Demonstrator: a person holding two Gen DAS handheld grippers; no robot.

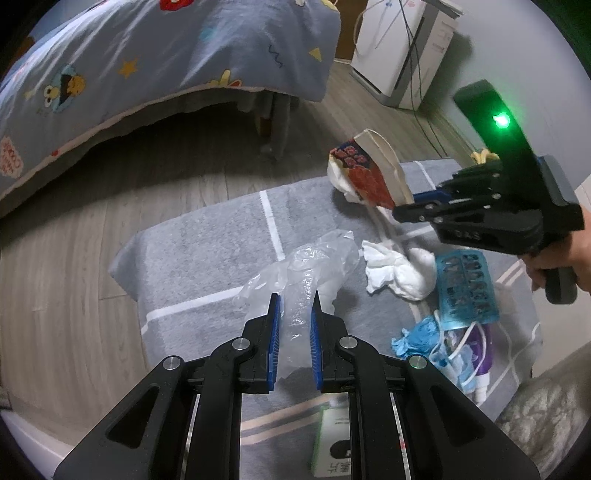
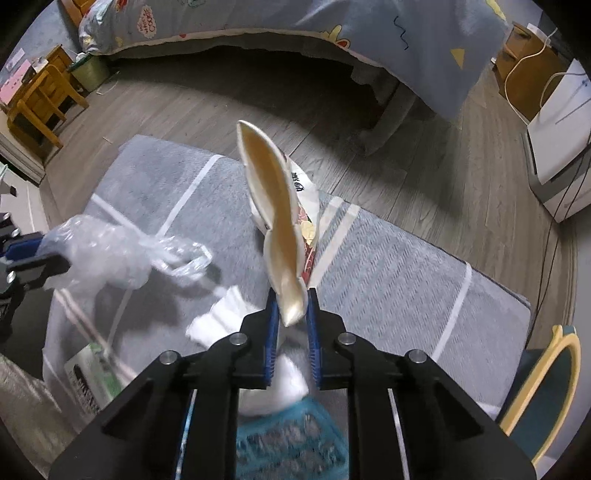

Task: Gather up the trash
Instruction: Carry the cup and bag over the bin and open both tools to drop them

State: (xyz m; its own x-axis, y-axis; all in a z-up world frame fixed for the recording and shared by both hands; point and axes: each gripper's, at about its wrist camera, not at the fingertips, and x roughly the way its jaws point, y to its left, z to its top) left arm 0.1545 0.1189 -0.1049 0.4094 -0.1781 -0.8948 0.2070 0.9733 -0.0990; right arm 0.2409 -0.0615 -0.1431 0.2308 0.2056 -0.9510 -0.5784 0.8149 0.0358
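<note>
L gripper [image 1: 295,314] clamped on clear plastic bag [image 1: 306,266] above grey rug [image 1: 207,236], R gripper [image 2: 291,310] pinching flattened paper cup [image 2: 273,206] lifted off rug, w/ tissues [image 1: 399,273] & blue wrapper [image 1: 465,288] nearby.

Two wrist fisheyes, steeply down, close over shared grey rug [image 1: 207,236], bed [image 2: 406,33] behind

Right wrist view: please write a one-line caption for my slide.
Right gripper pinches a crushed paper cup above the grey rug; left gripper holds a clear plastic bag.
</note>
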